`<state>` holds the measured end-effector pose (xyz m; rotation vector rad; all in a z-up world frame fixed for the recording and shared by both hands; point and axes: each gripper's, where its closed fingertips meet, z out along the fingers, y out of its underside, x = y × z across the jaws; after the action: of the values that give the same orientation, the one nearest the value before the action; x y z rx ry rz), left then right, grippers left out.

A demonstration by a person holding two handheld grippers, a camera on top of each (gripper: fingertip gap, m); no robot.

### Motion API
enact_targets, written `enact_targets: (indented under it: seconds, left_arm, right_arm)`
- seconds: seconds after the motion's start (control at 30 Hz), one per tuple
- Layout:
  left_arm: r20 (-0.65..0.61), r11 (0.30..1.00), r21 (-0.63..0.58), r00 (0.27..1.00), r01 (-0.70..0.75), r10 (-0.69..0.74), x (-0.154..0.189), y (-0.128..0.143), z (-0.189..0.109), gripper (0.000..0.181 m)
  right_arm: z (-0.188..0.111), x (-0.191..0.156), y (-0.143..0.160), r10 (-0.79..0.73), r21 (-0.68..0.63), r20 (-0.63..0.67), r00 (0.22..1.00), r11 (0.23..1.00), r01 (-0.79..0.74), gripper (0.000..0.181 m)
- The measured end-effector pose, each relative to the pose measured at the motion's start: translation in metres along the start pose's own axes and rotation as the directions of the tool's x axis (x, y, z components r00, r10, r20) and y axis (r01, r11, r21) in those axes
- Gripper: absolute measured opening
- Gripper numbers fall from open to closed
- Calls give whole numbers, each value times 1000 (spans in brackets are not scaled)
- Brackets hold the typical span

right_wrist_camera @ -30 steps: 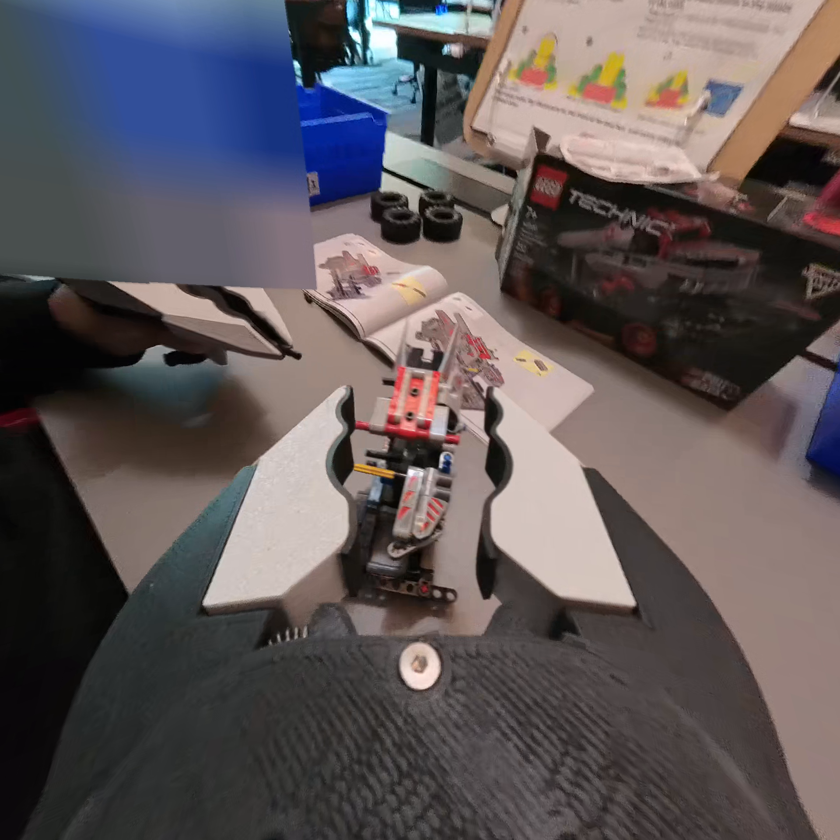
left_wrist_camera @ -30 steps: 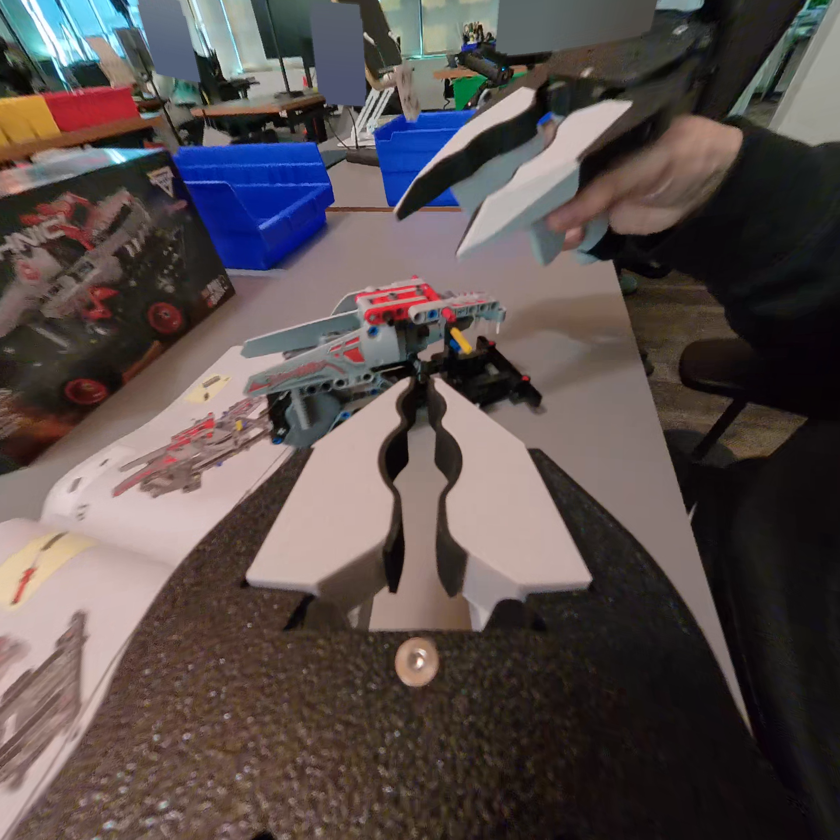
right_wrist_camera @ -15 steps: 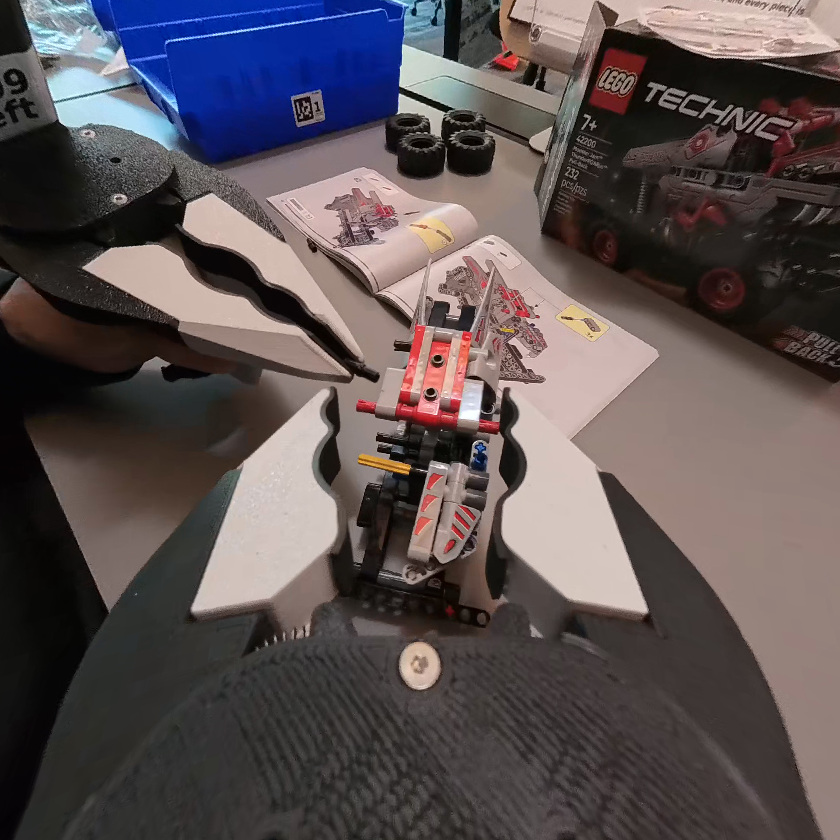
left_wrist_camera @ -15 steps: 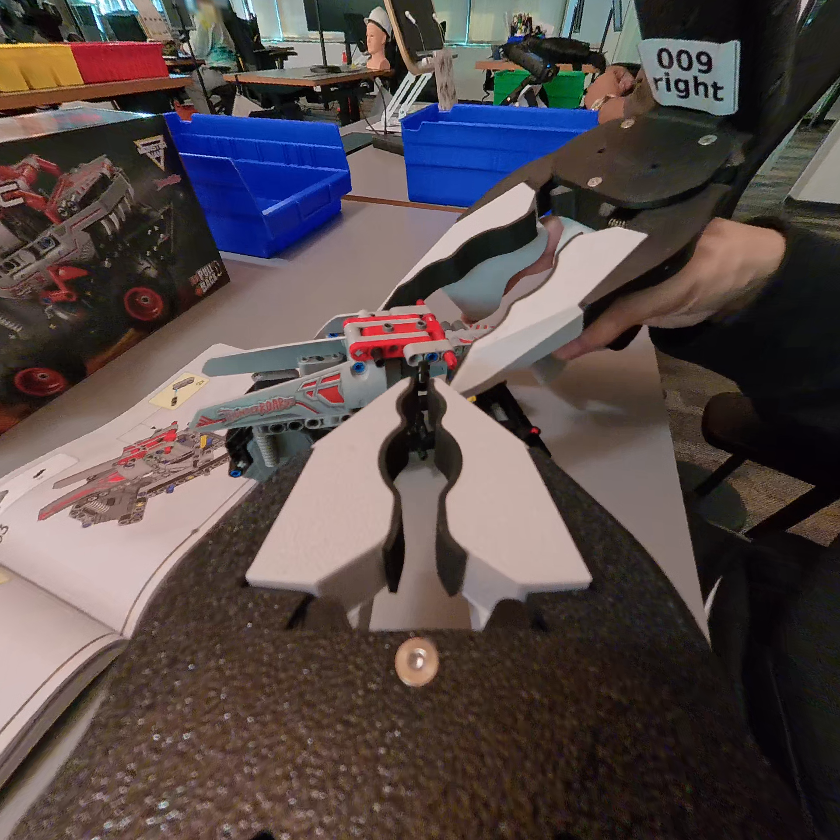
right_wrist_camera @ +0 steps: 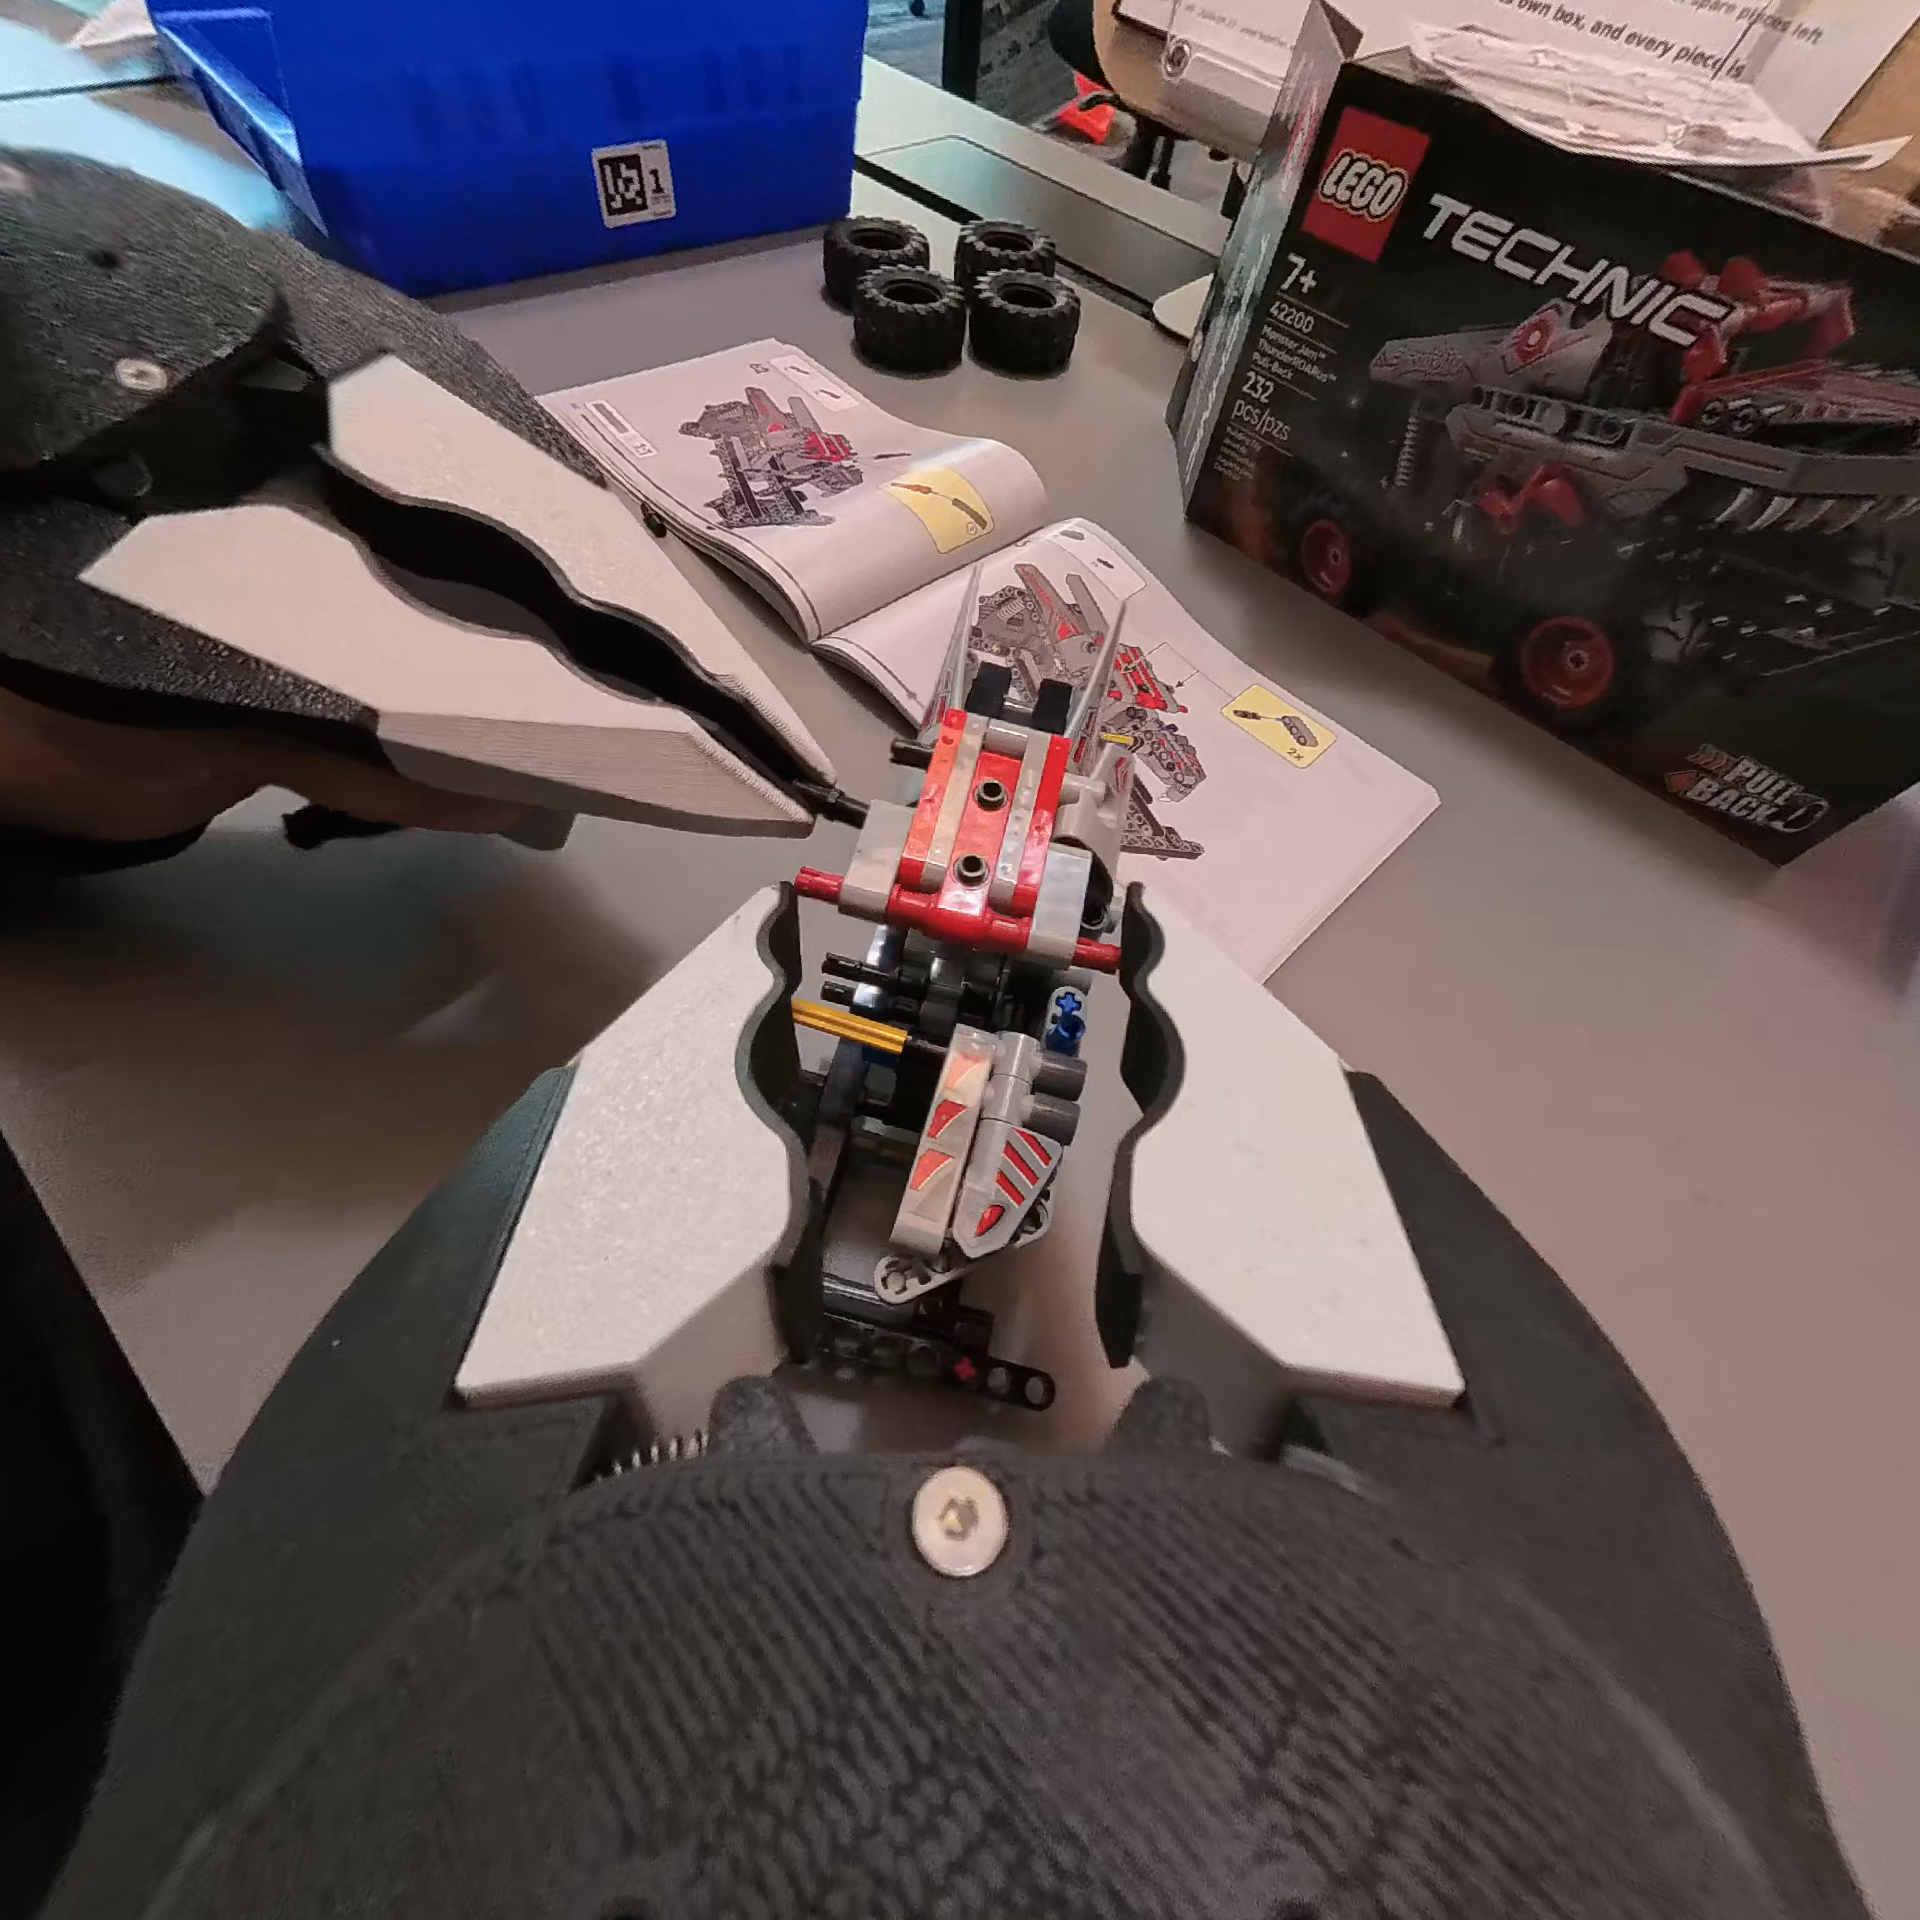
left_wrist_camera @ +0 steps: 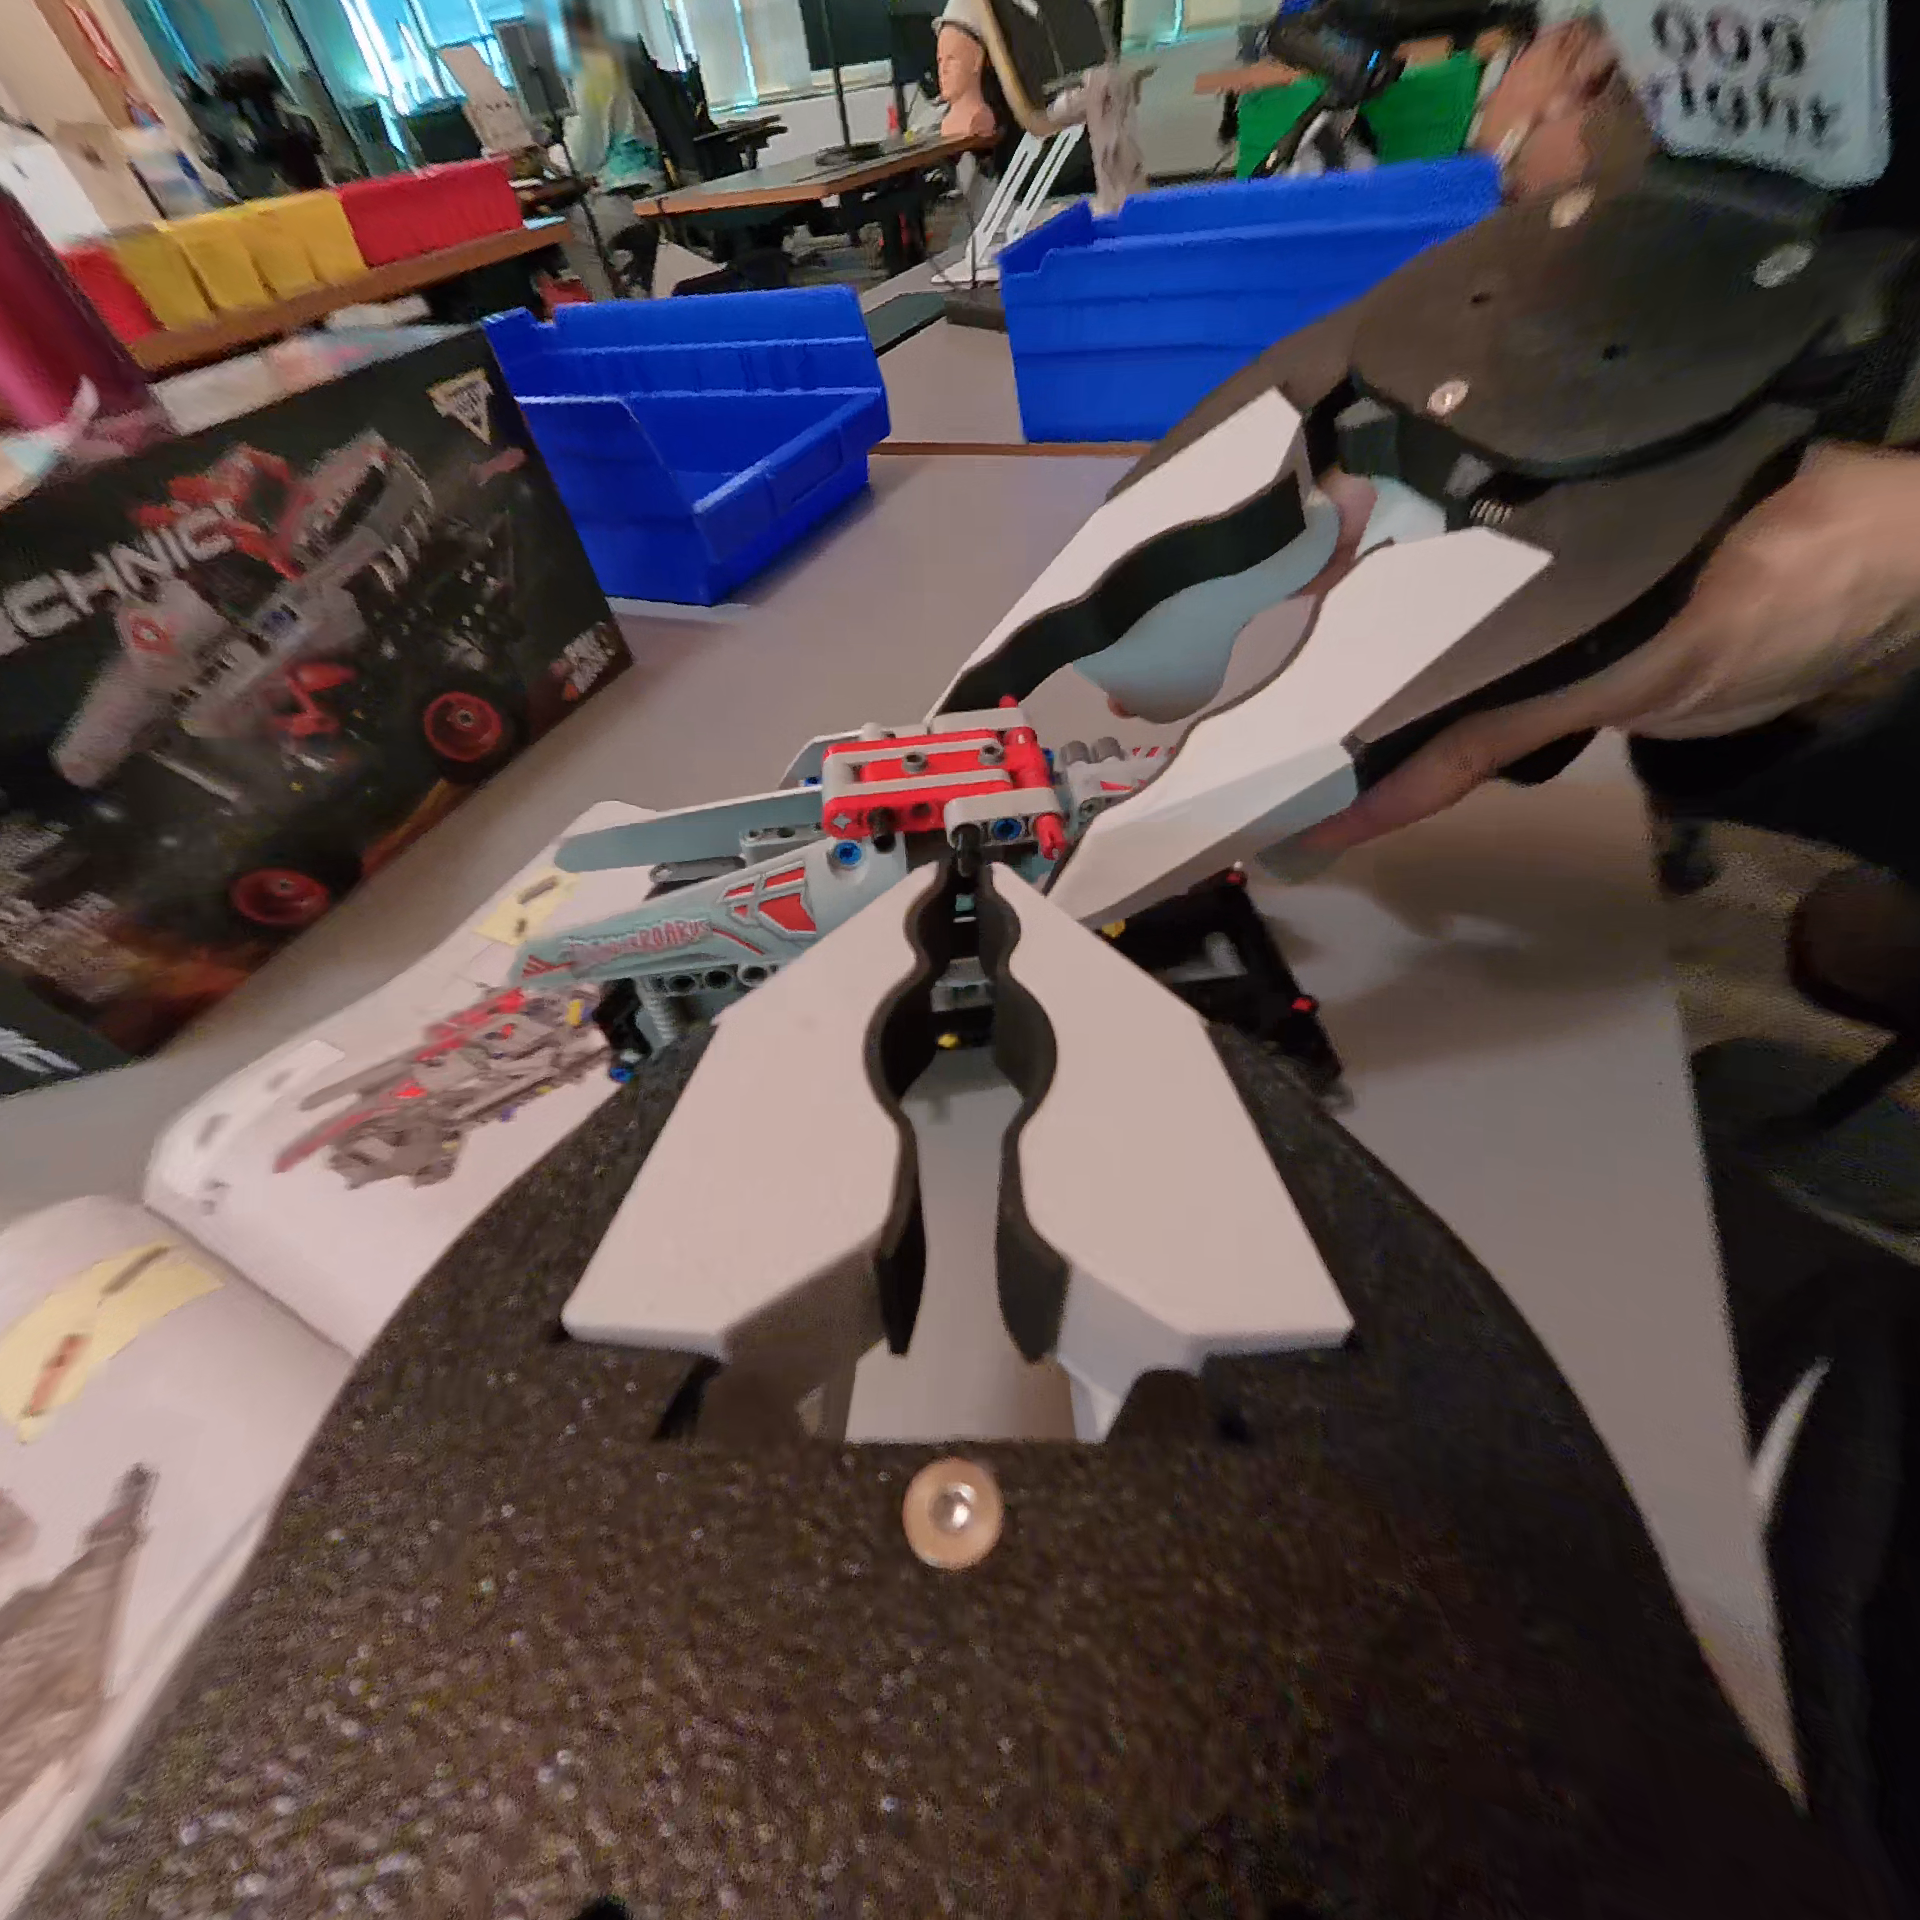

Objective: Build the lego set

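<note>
The model, a grey, red and black half-built truck, stands on the table with its front end over the open booklet. The right gripper straddles the model's rear, jaws wide, fingers either side; whether they touch it is unclear. The left gripper, jaws nearly closed, pinches a black pin at the model's left side. Beyond the booklet sit four tyres, with the box on the booklet's right.

Lab: parts bins, workbenches.
</note>
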<state>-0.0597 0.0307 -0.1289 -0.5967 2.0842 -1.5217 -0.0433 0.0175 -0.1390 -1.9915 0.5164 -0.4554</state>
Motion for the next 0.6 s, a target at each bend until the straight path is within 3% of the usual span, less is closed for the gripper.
enact_targets:
  seconds: [0.17, 0.27, 0.4, 0.6]
  left_arm:
    - [103, 976, -57, 971, -210, 215, -5, -2, -2, 1]
    - [75, 982, -50, 979, -184, 187, -6, -1, -2, 2]
    - [-80, 994, 0, 991, 109, -109, -7, -1, 0, 1]
    - [-223, 917, 5, 894, 399, -388, -6, 2, 2, 1]
  right_arm:
    - [1, 2, 1, -66, -28, -46, 997, 998, 64, 50]
    - [1, 2, 2, -90, -38, -51, 995, 995, 89, 49]
    - [0, -1, 2, -83, -22, -17, 996, 996, 83, 55]
    - [3, 0, 1, -88, -18, -35, 996, 996, 87, 55]
